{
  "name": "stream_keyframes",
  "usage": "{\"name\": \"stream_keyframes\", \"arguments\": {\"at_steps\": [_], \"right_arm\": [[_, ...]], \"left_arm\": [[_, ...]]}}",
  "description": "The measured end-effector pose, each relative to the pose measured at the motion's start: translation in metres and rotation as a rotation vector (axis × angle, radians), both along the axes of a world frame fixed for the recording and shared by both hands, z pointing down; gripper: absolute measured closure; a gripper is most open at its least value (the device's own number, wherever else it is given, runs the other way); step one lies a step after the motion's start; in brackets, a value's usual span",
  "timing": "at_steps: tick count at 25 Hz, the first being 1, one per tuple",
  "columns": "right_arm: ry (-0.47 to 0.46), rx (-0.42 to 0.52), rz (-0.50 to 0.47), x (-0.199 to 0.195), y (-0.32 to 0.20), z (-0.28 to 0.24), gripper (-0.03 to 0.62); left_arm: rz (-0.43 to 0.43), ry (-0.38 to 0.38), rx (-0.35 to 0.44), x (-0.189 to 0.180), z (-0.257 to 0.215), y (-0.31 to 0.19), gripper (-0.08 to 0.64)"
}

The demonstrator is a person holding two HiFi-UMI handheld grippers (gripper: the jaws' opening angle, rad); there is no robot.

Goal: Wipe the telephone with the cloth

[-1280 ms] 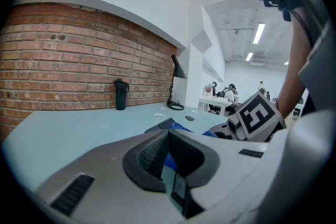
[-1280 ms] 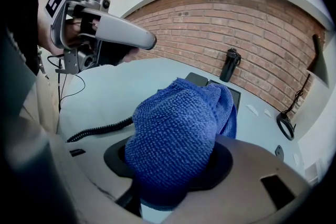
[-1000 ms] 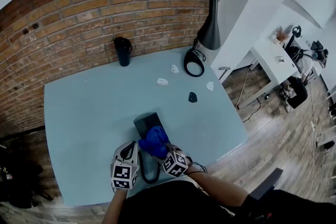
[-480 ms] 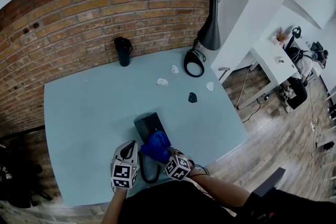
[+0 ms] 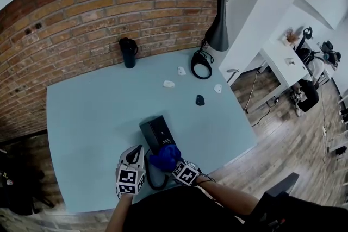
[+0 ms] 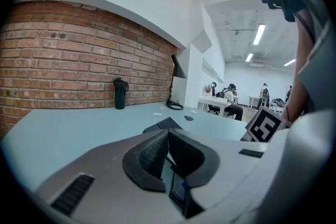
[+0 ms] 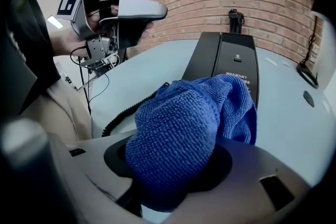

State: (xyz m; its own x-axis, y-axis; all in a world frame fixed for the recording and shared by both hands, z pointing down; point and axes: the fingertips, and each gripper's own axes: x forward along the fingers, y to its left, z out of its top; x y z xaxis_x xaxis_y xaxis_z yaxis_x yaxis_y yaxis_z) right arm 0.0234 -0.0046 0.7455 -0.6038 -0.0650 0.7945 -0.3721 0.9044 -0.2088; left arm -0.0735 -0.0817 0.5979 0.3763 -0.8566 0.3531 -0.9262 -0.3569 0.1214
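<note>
Left gripper (image 6: 169, 157): pale grey moulded shell, black oval recess round dark ribbed pads (image 6: 152, 155), narrow black slotted vents (image 6: 73, 194) on top face. Marker cube (image 5: 126, 182) at rear, white faces with black square patterns. Bare metal bracket (image 7: 100, 47) under handle, thin black cables (image 7: 86, 81) trailing from it. Right gripper (image 7: 168, 165): same grey shell, black recess, matching marker cube (image 5: 186, 173). Dark clothing (image 5: 179, 209) on torso.
</note>
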Motion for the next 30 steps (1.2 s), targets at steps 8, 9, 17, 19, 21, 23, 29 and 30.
{"name": "stream_keyframes", "arguments": {"at_steps": [8,9,17,19,21,23,29,30], "right_arm": [[-0.061,0.044,-0.018,-0.005,-0.026,-0.05,0.365],[-0.082,0.071,-0.02,-0.007,-0.038,-0.065,0.365],[-0.176,0.347,0.056,-0.041,-0.186,-0.161,0.365],[-0.163,0.368,0.07,-0.051,-0.206,-0.162,0.365],[-0.136,0.358,0.083,-0.058,-0.216,-0.15,0.365],[-0.084,0.329,0.098,-0.06,-0.217,-0.125,0.365],[-0.066,0.402,0.064,-0.061,-0.206,-0.099,0.364],[-0.063,0.397,0.037,-0.061,-0.205,-0.099,0.365]], "left_arm": [[-0.041,0.013,0.012,-0.012,-0.006,-0.002,0.541],[-0.05,0.016,0.013,-0.014,-0.007,-0.001,0.54],[-0.054,0.019,0.017,-0.015,-0.007,-0.002,0.54],[-0.059,0.016,0.018,-0.016,-0.009,-0.001,0.54],[-0.072,0.011,0.022,-0.021,-0.01,-0.002,0.541],[-0.078,0.007,0.01,-0.025,-0.009,-0.001,0.54],[-0.097,0.016,-0.002,-0.034,-0.005,-0.003,0.54],[-0.094,0.018,-0.005,-0.032,-0.003,-0.004,0.54]]}}
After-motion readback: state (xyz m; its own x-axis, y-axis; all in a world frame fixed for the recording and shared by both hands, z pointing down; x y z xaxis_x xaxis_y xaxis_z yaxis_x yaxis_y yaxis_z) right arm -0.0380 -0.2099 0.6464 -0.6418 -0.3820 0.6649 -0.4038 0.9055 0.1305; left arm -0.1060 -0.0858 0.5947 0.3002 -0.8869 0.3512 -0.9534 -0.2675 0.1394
